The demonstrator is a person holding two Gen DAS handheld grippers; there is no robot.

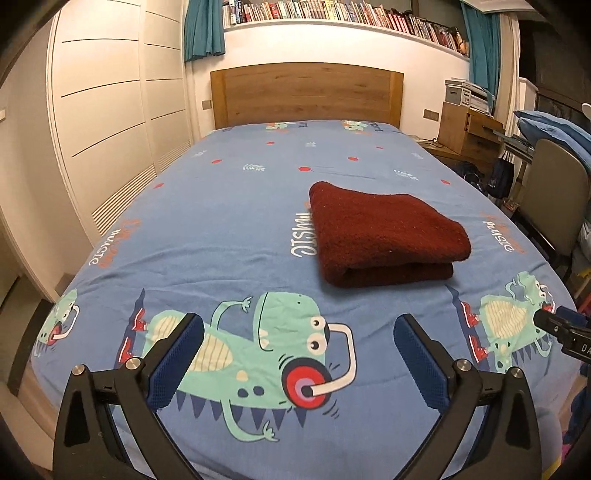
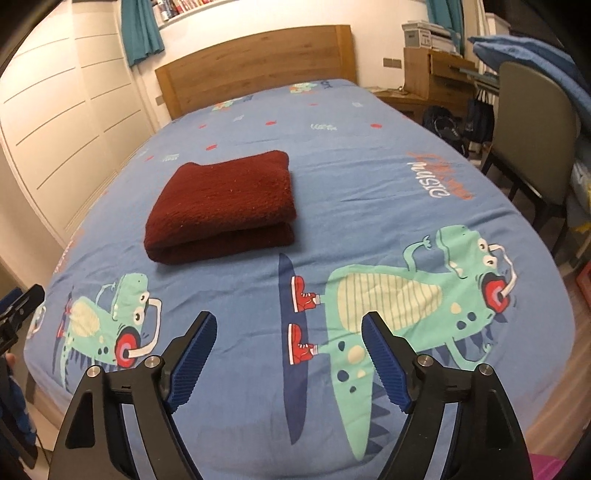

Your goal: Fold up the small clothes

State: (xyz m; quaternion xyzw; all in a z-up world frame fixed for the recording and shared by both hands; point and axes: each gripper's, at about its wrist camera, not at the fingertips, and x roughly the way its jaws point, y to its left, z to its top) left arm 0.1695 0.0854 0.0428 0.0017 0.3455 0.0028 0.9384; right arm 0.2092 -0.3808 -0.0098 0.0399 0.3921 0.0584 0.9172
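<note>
The dark red cloth lies on the blue dinosaur-print bedsheet, a little past the near end of the bed and toward its middle. It sits as a squared-off bundle, doubled over on itself, with a rounded fold facing the cameras and the layers stacked one on the other (whether it is a small garment or a towel cannot be told from here). The edges line up fairly well and nothing trails loose.

Judging from that, the folding of this piece looks finished, or very nearly so, and this is the pause after the last fold. The next move would probably be either a light press to flatten the bundle or picking it up to set aside; either would call for both tools to reach forward to it, since neither is near it now.

The left gripper hangs over the near edge of the bed with its jaws spread wide, holding nothing and touching nothing. The right gripper is the same: jaws wide apart, empty, above the sheet, well short of the cloth.

Further out stand a wooden headboard, white wardrobe doors, a shelf of books and a chair beside the bed.
</note>
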